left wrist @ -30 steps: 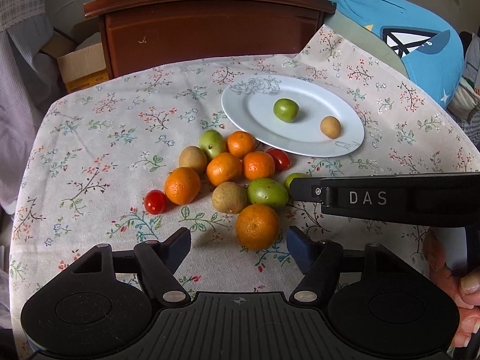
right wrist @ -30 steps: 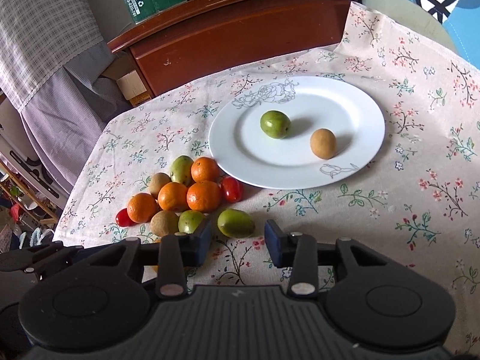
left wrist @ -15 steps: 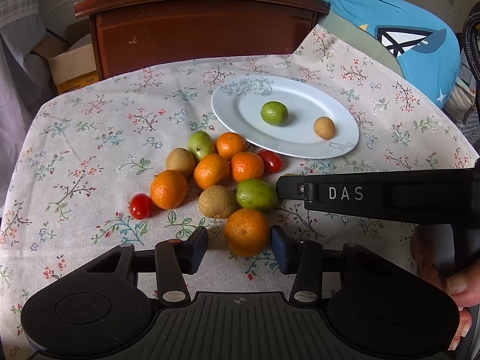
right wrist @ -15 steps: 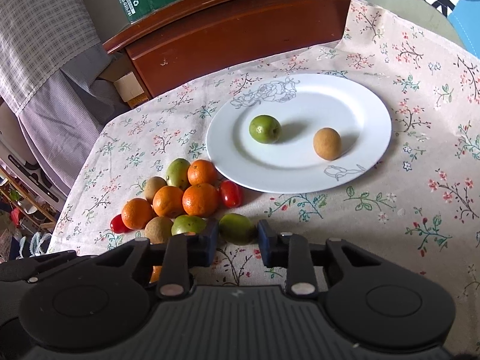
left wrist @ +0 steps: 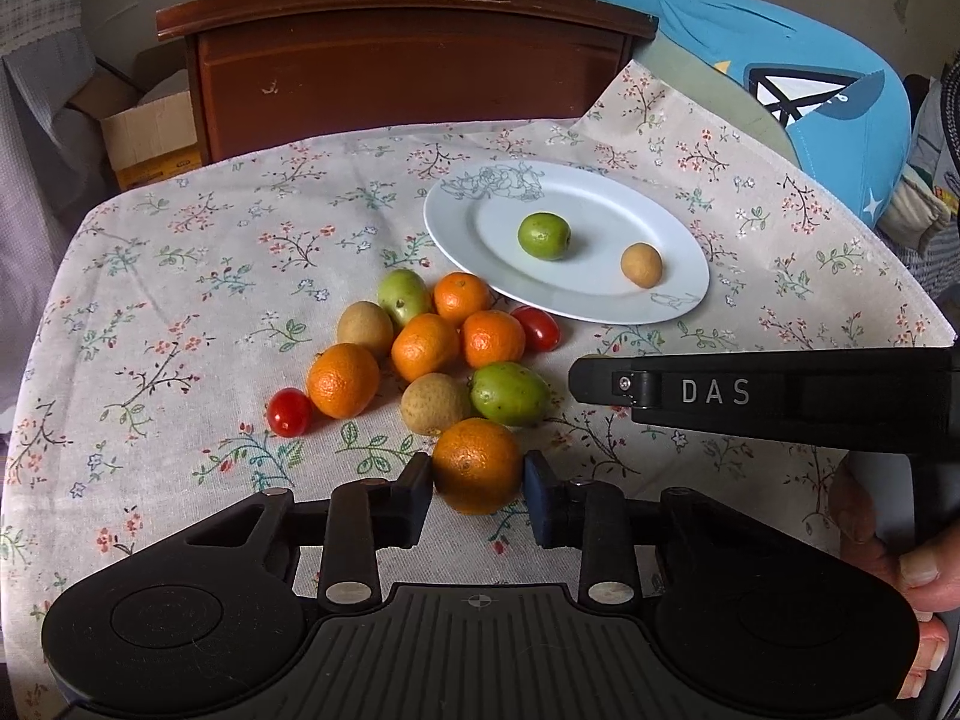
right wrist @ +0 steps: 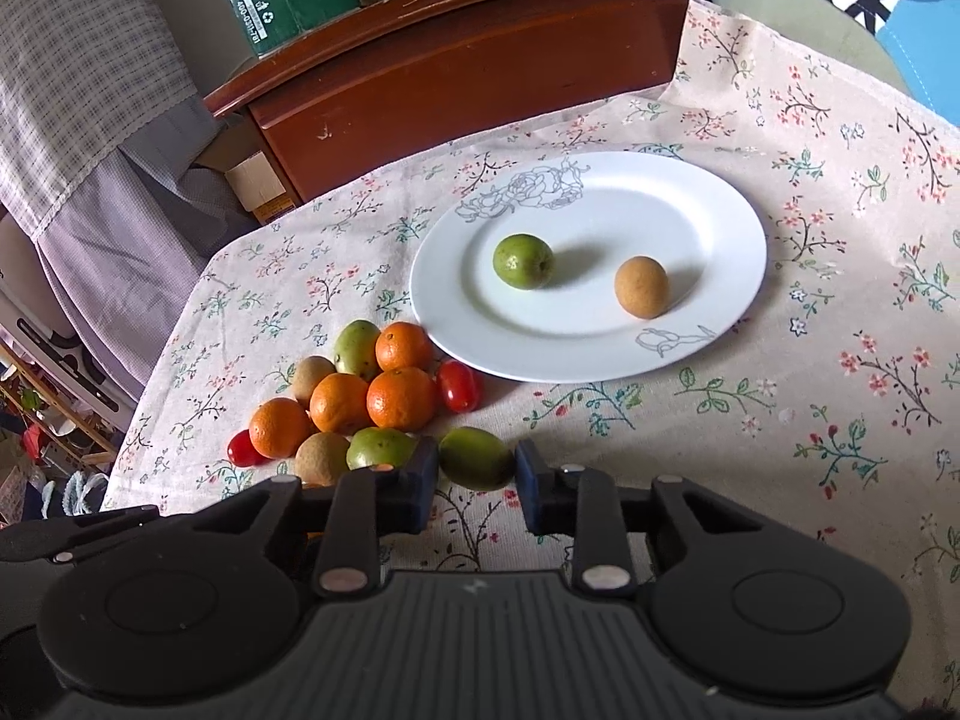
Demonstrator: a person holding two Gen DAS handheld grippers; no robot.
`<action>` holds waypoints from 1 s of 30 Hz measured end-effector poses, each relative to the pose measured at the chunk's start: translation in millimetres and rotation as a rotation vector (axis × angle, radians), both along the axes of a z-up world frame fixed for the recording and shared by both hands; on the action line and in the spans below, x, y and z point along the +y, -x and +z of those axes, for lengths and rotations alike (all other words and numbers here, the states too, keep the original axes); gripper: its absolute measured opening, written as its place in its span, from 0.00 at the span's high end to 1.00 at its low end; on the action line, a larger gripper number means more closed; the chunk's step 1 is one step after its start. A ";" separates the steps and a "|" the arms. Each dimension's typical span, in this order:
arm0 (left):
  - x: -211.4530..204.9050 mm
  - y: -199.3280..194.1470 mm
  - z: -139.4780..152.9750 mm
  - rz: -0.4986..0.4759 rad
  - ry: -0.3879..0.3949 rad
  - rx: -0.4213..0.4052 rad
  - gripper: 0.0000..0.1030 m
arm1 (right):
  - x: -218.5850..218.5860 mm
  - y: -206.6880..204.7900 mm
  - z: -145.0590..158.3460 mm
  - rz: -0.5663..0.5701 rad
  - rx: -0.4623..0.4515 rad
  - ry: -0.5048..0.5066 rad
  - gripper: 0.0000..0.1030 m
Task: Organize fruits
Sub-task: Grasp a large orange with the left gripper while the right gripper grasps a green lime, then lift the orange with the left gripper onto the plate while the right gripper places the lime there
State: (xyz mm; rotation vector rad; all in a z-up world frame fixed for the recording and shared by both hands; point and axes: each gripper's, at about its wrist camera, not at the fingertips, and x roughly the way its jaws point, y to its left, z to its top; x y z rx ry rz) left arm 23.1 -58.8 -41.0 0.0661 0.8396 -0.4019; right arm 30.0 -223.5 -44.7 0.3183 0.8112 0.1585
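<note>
My left gripper (left wrist: 478, 483) has just been closing and is now clamped on the nearest orange (left wrist: 477, 464), pads touching both its sides, low center of the left view. My right gripper (right wrist: 475, 477) has just closed too and is clenched on a green fruit (right wrist: 477, 457) at the near edge of the pile, low center of the right view. Its black body (left wrist: 762, 393) crosses the right side of the left view, with my hand (left wrist: 900, 588) at the lower right. Just beyond sits the fruit pile (left wrist: 420, 348): oranges, green fruits, brown longans, two cherry tomatoes, all on the floral tablecloth (left wrist: 180, 276). Farther, upper center, the white plate (right wrist: 720, 228) holds one green fruit (right wrist: 522, 261) and one longan (right wrist: 641, 287), apart. A wooden cabinet (left wrist: 396, 60) stands behind.
</note>
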 end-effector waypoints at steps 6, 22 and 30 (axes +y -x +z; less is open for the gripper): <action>2.3 2.7 4.4 0.006 0.004 -0.003 0.71 | -4.5 10.7 5.3 -0.017 -0.003 0.005 0.73; 2.0 5.7 18.7 0.008 0.027 -0.032 0.71 | -12.2 34.6 17.6 -0.044 -0.020 0.008 0.73; 2.5 4.1 30.4 0.007 0.036 -0.063 0.71 | -16.1 35.3 28.5 -0.043 -0.039 -0.005 0.73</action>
